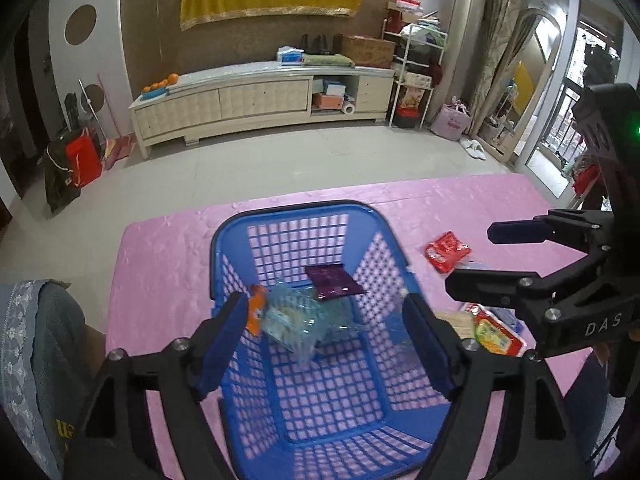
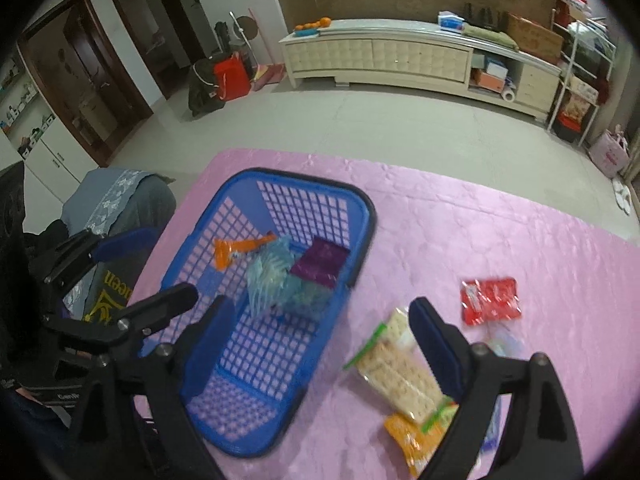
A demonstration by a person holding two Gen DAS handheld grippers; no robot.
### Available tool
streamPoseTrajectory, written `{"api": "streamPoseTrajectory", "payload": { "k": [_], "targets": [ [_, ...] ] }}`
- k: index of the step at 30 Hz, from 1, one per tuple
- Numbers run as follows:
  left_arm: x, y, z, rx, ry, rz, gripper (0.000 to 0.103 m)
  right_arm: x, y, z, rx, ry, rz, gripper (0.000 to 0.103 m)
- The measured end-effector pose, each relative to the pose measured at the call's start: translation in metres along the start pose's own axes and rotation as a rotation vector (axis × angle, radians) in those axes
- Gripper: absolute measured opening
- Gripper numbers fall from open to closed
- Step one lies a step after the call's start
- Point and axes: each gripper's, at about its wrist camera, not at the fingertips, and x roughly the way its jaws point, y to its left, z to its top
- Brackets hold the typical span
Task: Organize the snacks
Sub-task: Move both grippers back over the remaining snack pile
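The left gripper (image 1: 324, 320) hangs over the blue basket (image 1: 224, 240) with its jaws spread wide and nothing between them; a light-blue snack packet with an orange end (image 1: 292, 320) sits blurred between and just beyond its fingertips, inside the basket, and whether it touches the basket floor cannot be told. Behind that packet, on the far part of the basket floor, lies a purple packet (image 1: 334, 282). The right gripper (image 2: 320, 332) also has its jaws apart and empty; its left finger stands over the near rim of the basket (image 2: 360, 208), its right finger over a long pack of crackers (image 2: 394, 368) that lies on the pink mat (image 2: 480, 220) just beside the basket. Touching the near end of the crackers is an orange-yellow packet (image 2: 408, 440), partly hidden by the right finger. Farther out on the mat, apart from the crackers, lies a red packet (image 2: 490, 300), and near it a pale, blurred wrapper whose kind cannot be made out. In the left wrist view the right gripper (image 1: 468, 256) shows from the side, spread, above the red packet (image 1: 446, 250). Beyond the mat stretches a tiled floor (image 1: 280, 160) up to a long cream cabinet (image 1: 260, 100) against the wall.
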Motion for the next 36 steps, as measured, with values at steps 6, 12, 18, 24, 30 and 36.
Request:
{"api": "streamPoseTrajectory", "payload": {
  "k": [6, 12, 18, 24, 30, 36],
  "targets": [
    [-0.022, -0.028, -0.002, 0.019, -0.015, -0.005, 0.078, -0.035, -0.016, -0.022, 0.017, -0.035, -0.015, 0.091],
    [-0.033, -0.063, -0.001, 0.032, -0.038, -0.018, 0.081, -0.06, -0.032, -0.041, 0.026, -0.054, -0.032, 0.091],
    [-0.032, -0.1, -0.003, 0.058, -0.035, -0.048, 0.081, -0.082, -0.054, -0.062, 0.039, -0.078, -0.065, 0.091],
    [-0.02, -0.137, -0.009, 0.1, -0.017, -0.076, 0.081, -0.093, -0.083, -0.085, 0.069, -0.078, -0.094, 0.091],
    [0.001, -0.172, -0.02, 0.111, 0.028, -0.087, 0.081, -0.088, -0.116, -0.116, 0.108, -0.045, -0.109, 0.091],
    [0.026, -0.198, -0.034, 0.096, 0.08, -0.117, 0.081, -0.073, -0.146, -0.146, 0.167, -0.005, -0.126, 0.091]
  ]
}}
